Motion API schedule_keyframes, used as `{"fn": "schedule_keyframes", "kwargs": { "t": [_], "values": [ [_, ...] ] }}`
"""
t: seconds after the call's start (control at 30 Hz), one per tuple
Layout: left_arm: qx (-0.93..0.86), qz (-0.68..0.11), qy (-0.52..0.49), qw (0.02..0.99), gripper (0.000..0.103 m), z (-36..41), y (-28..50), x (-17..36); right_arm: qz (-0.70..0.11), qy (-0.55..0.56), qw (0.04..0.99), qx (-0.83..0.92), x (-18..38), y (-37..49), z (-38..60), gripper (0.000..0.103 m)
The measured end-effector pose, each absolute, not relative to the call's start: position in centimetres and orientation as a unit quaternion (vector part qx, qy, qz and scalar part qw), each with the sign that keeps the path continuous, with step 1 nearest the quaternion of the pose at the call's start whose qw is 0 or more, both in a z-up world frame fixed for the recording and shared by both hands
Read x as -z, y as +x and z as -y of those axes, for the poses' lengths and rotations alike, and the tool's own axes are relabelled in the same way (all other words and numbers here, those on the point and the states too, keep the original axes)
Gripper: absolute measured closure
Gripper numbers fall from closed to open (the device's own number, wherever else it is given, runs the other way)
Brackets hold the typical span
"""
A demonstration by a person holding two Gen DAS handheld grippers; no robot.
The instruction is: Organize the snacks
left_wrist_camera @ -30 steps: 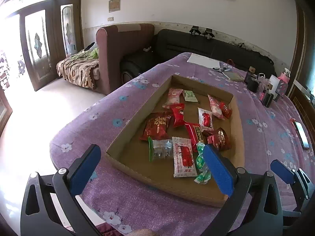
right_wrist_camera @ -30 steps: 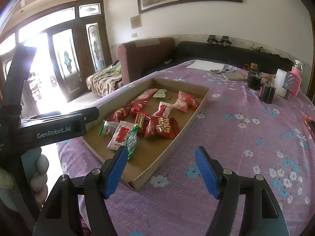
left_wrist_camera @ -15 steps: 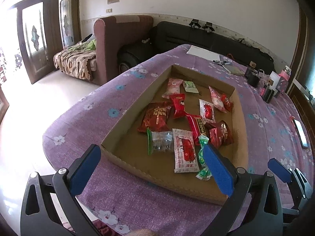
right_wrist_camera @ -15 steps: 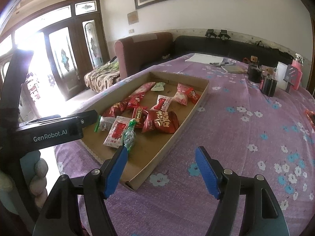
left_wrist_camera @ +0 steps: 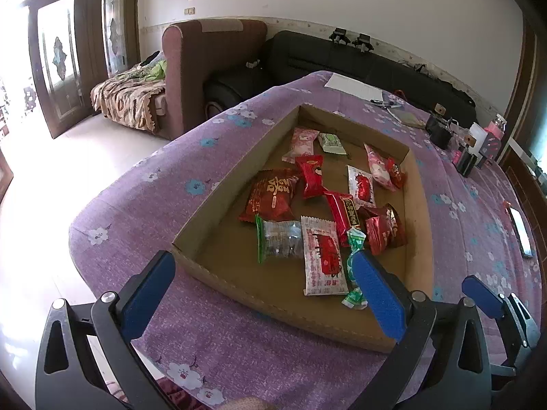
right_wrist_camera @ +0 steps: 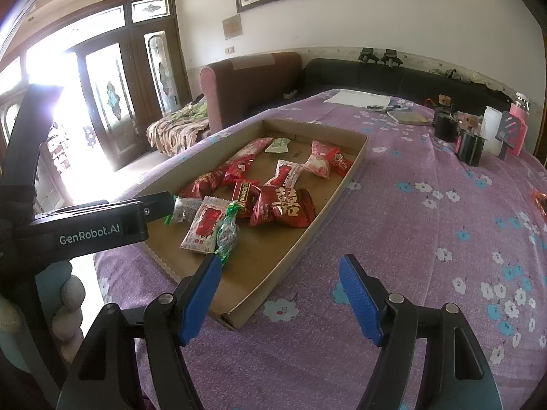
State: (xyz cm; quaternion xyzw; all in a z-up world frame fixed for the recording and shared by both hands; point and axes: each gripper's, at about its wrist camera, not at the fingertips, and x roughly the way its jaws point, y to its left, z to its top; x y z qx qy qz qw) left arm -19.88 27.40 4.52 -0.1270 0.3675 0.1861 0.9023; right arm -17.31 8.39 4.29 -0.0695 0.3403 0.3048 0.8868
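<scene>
A shallow cardboard tray [left_wrist_camera: 218,201] lies on a table covered with a purple flowered cloth [left_wrist_camera: 143,184], and the snacks are all inside it, scattered loosely over its floor. Nearest the grippers, a white packet with red print [left_wrist_camera: 323,256] lies flat beside a clear packet with green ends [left_wrist_camera: 278,239], and a green twisted candy [left_wrist_camera: 354,266] rests along the white packet's right edge. Behind them are a large red bag with gold lettering [left_wrist_camera: 271,198], a dark red packet [left_wrist_camera: 384,227], a narrow red bar [left_wrist_camera: 343,206], a red wrapped sweet [left_wrist_camera: 311,176], two pink packets [left_wrist_camera: 302,143] and a small pale green packet [left_wrist_camera: 330,141] toward the far end. The left gripper [left_wrist_camera: 263,290] hovers over the near edge of the tray with its blue pads spread wide and nothing between them. The right gripper [right_wrist_camera: 278,294] hangs over the tray's near right corner and the cloth beside it, its jaws likewise standing well apart and empty. In the right wrist view a hand [right_wrist_camera: 65,304] grasps the handle of the other gripper at the left edge. At the far end of the table stand dark holders [right_wrist_camera: 471,145], a pink bottle [right_wrist_camera: 518,121], a sheet of paper [right_wrist_camera: 357,97] and a notebook [right_wrist_camera: 408,116].
</scene>
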Motion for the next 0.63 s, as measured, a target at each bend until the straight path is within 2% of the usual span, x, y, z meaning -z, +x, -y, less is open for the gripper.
{"fn": "schedule_keyframes", "kwargs": {
  "t": [0.33, 0.63],
  "values": [
    [-0.183, -0.368, -0.136, 0.902, 0.000, -27.8, -20.0, -4.8, -0.340, -0.079, 0.884, -0.312, -4.1, -17.8, -8.8, 0.030],
    [-0.158, -0.341, -0.101, 0.921, 0.000, -24.7, -18.2, -8.4, -0.343, -0.040, 0.891, -0.295, -5.0, -16.6, -5.7, 0.030]
  ]
}}
